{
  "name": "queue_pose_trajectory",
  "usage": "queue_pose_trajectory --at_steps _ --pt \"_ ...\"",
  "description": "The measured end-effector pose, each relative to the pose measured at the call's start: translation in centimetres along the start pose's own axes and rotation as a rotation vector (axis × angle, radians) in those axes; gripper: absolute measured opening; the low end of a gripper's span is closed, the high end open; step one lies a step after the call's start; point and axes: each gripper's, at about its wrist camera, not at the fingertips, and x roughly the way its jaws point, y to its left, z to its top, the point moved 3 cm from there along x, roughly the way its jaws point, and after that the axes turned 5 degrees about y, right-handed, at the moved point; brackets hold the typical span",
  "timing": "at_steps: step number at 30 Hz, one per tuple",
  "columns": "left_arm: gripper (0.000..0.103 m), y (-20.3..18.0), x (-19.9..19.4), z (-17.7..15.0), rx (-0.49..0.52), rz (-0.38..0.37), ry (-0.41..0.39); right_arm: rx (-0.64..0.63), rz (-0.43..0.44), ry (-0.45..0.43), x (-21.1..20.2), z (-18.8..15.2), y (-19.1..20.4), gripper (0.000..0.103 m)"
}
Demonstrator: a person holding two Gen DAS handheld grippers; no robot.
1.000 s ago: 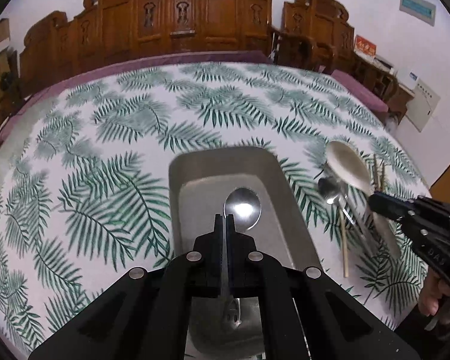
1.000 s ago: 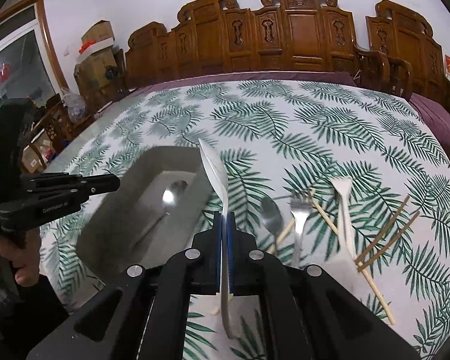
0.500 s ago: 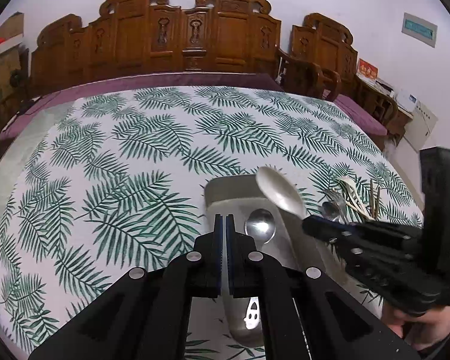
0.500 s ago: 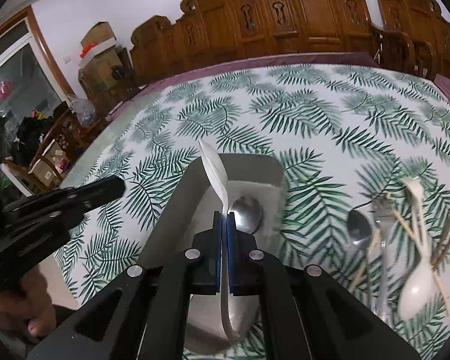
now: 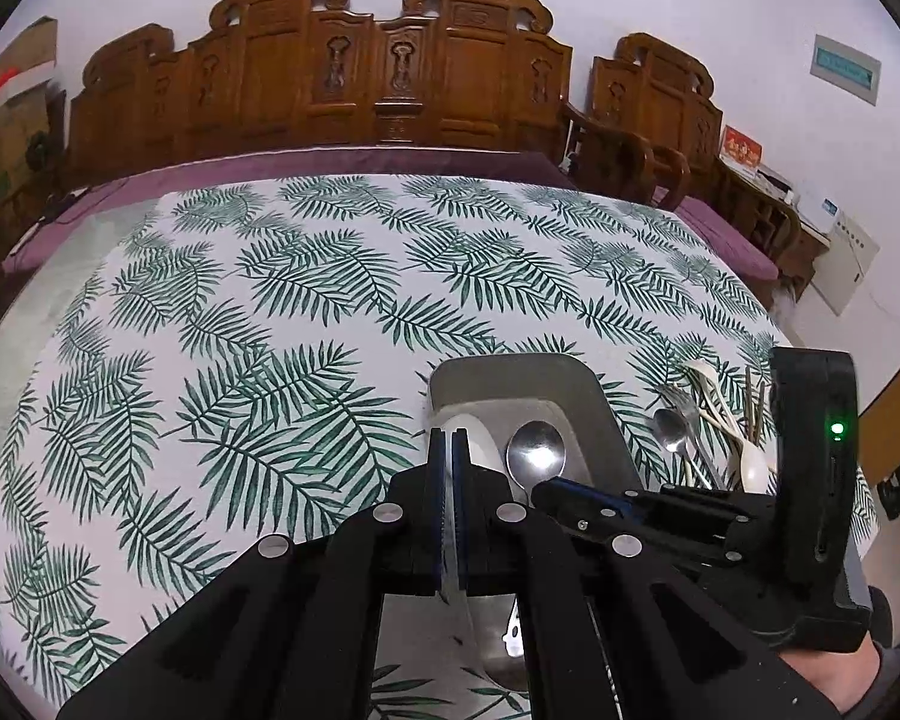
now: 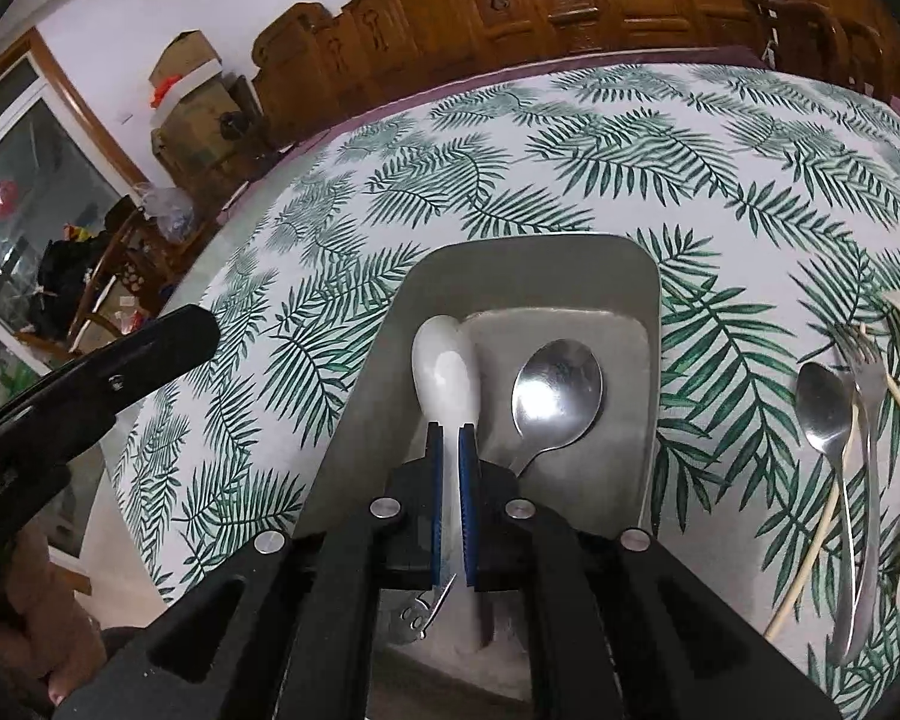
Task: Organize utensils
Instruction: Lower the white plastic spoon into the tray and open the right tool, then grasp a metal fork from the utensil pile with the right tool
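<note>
Two spoons lay in the grey rectangular tray: a steel spoon and my white plastic spoon, lowered alongside it. Right gripper fingers barely parted around its handle for release. Left gripper was fully closed, empty, parked clear.

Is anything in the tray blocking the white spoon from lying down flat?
Nothing visible does. The white spoon lies in the tray already, between the right claw's fingers, beside the metal spoon, which is not under it.
</note>
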Motion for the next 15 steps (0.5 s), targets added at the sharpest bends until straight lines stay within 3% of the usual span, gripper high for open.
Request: queue_pose_trajectory --at_steps 11,15 --pt "0.001 -2.5 0.5 -0.2 0.039 -0.042 0.006 -0.110 -0.104 -0.137 -7.3 0.7 -3.6 0.008" --pt "0.013 -4.1 0.8 -0.3 0.060 -0.060 0.004 -0.146 -0.188 -0.170 -9.4 0.9 -6.2 0.008"
